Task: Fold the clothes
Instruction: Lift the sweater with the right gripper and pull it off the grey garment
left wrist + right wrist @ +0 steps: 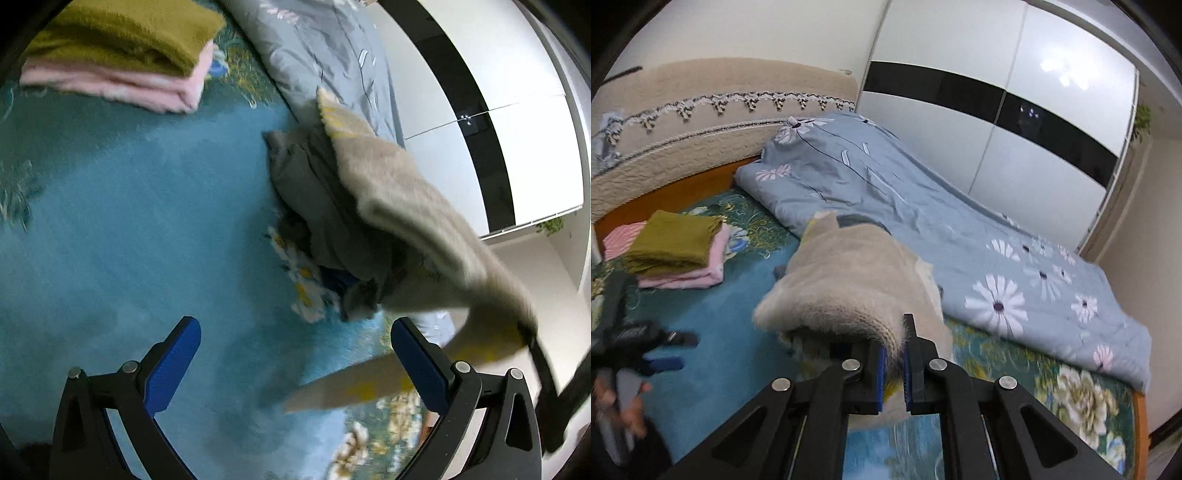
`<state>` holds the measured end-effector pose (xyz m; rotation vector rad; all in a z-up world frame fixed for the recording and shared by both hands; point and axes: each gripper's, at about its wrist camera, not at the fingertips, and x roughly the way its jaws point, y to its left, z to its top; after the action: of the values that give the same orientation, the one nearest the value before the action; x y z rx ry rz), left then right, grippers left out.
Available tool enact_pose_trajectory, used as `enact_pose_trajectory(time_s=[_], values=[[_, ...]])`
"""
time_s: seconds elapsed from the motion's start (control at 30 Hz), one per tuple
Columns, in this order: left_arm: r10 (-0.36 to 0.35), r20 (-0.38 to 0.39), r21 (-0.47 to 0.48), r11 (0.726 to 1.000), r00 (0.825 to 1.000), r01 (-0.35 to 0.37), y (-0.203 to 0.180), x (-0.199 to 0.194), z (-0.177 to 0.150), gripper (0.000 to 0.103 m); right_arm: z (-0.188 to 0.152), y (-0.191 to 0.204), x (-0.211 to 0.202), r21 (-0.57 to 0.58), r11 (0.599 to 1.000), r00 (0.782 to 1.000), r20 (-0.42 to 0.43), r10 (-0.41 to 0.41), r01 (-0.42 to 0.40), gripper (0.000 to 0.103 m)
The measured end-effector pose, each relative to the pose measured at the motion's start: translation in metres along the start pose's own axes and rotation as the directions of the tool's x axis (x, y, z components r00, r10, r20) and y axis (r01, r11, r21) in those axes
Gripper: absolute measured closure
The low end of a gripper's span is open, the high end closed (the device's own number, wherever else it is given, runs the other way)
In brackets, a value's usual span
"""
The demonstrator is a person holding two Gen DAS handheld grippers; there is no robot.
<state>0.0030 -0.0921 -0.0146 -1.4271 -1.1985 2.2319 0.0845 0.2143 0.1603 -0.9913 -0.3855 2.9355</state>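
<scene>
My right gripper [894, 360] is shut on the edge of a fuzzy beige garment [849, 273] and holds it up above the bed. The same garment [402, 206] shows in the left wrist view, stretched from a dark grey clothes pile [314, 206] toward the right gripper [532, 339]. My left gripper [295, 350] is open and empty over the teal floral bedsheet [129, 221]; it also shows at the left of the right wrist view [661, 350]. A folded olive garment [125, 33] lies on a folded pink one [110, 83].
A grey-blue floral quilt [923, 221] lies along the bed's far side beside a white and black wardrobe [997, 110]. A beige headboard cover [701, 110] is behind the folded stack [676, 247]. The wooden bed edge [1141, 424] is at the right.
</scene>
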Motion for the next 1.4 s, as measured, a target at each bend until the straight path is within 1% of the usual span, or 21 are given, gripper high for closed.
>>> enact_pose_trajectory(time_s=[0.1,0.2,0.27,0.37,0.43,0.5,0.63,0.73,0.87,0.9,0.93,0.97,1.0,1.03,1.07,1.1,1.13,1.17,1.2,1.3,1.4], values=[[-0.03,-0.047,-0.037,0.999,0.998,0.028,-0.007,0.013,-0.012,0.001,-0.031,-0.023,-0.027,0.006,1.0,1.0,-0.013,-0.027,0.027,0.096],[-0.026,-0.093,-0.021,0.999,0.995,0.024,-0.018,0.029,-0.028,0.001,-0.064,-0.049,-0.035,-0.003,0.996,0.993,-0.071,-0.094,0.094,0.096],[-0.019,-0.13,-0.008,1.0,0.991,0.019,-0.027,0.042,-0.04,0.001,-0.082,-0.069,-0.029,-0.027,0.985,0.978,-0.117,-0.17,0.168,0.096],[-0.001,-0.2,0.001,1.0,0.98,0.001,-0.035,0.062,-0.059,0.001,-0.083,-0.079,-0.029,-0.125,0.954,0.954,-0.087,-0.285,0.274,0.096],[0.021,-0.229,0.023,1.0,0.973,-0.016,-0.04,0.072,-0.07,0.001,-0.073,-0.074,-0.036,-0.202,0.921,0.94,-0.013,-0.342,0.333,0.096],[0.034,-0.243,0.034,0.999,0.969,-0.027,-0.043,0.078,-0.076,0.001,-0.082,-0.064,-0.023,-0.25,0.91,0.938,-0.024,-0.346,0.33,0.095],[0.044,-0.259,0.021,0.999,0.965,-0.039,-0.043,0.086,-0.083,0.001,-0.099,-0.043,0.002,-0.346,0.882,0.934,-0.045,-0.356,0.319,0.095],[0.053,-0.268,0.019,0.999,0.962,-0.05,-0.04,0.087,-0.086,0.001,-0.146,-0.031,0.035,-0.425,0.867,0.919,-0.169,-0.357,0.259,0.095],[0.076,-0.282,0.02,0.997,0.956,-0.074,-0.034,0.09,-0.087,0.002,-0.204,-0.028,0.056,-0.461,0.865,0.882,-0.299,-0.363,0.199,0.094],[0.082,-0.286,0.018,0.997,0.955,-0.08,-0.032,0.091,-0.087,0.001,-0.213,-0.033,0.056,-0.443,0.874,0.873,-0.325,-0.363,0.199,0.094],[0.087,-0.292,0.012,0.996,0.952,-0.087,-0.03,0.091,-0.085,0.002,-0.216,-0.036,0.054,-0.417,0.886,0.872,-0.335,-0.358,0.203,0.093],[0.09,-0.298,0.009,0.996,0.95,-0.091,-0.028,0.092,-0.086,0.002,-0.218,-0.04,0.052,-0.391,0.897,0.87,-0.345,-0.352,0.208,0.09],[0.092,-0.305,0.005,0.995,0.948,-0.095,-0.026,0.093,-0.087,0.002,-0.218,-0.047,0.046,-0.355,0.911,0.876,-0.346,-0.336,0.21,0.089],[0.095,-0.309,0.004,0.995,0.946,-0.098,-0.023,0.098,-0.088,0.002,-0.218,-0.053,0.04,-0.318,0.924,0.882,-0.346,-0.321,0.211,0.084],[0.098,-0.314,0.007,0.995,0.945,-0.101,-0.022,0.099,-0.089,0.002,-0.216,-0.058,0.036,-0.294,0.927,0.882,-0.338,-0.328,0.232,0.073],[0.101,-0.318,0.011,0.995,0.943,-0.103,-0.02,0.101,-0.09,0.002,-0.214,-0.064,0.032,-0.269,0.93,0.883,-0.331,-0.335,0.252,0.067],[0.104,-0.319,0.013,0.994,0.942,-0.105,-0.021,0.105,-0.091,0.002,-0.213,-0.072,0.027,-0.228,0.936,0.885,-0.326,-0.332,0.267,0.054],[0.106,-0.319,0.015,0.994,0.942,-0.107,-0.021,0.11,-0.092,0.001,-0.212,-0.08,0.021,-0.188,0.941,0.888,-0.322,-0.329,0.281,0.048],[0.108,-0.317,0.015,0.994,0.942,-0.109,-0.022,0.111,-0.093,0.002,-0.211,-0.088,0.016,-0.146,0.945,0.89,-0.317,-0.326,0.294,0.045],[0.113,-0.308,0.018,0.993,0.945,-0.113,-0.024,0.112,-0.094,0.002,-0.209,-0.112,-0.001,-0.021,0.944,0.898,-0.303,-0.319,0.329,0.045],[0.117,-0.292,0.024,0.993,0.949,-0.115,-0.024,0.111,-0.095,0.002,-0.206,-0.136,-0.017,0.106,0.928,0.905,-0.288,-0.315,0.357,0.045]])
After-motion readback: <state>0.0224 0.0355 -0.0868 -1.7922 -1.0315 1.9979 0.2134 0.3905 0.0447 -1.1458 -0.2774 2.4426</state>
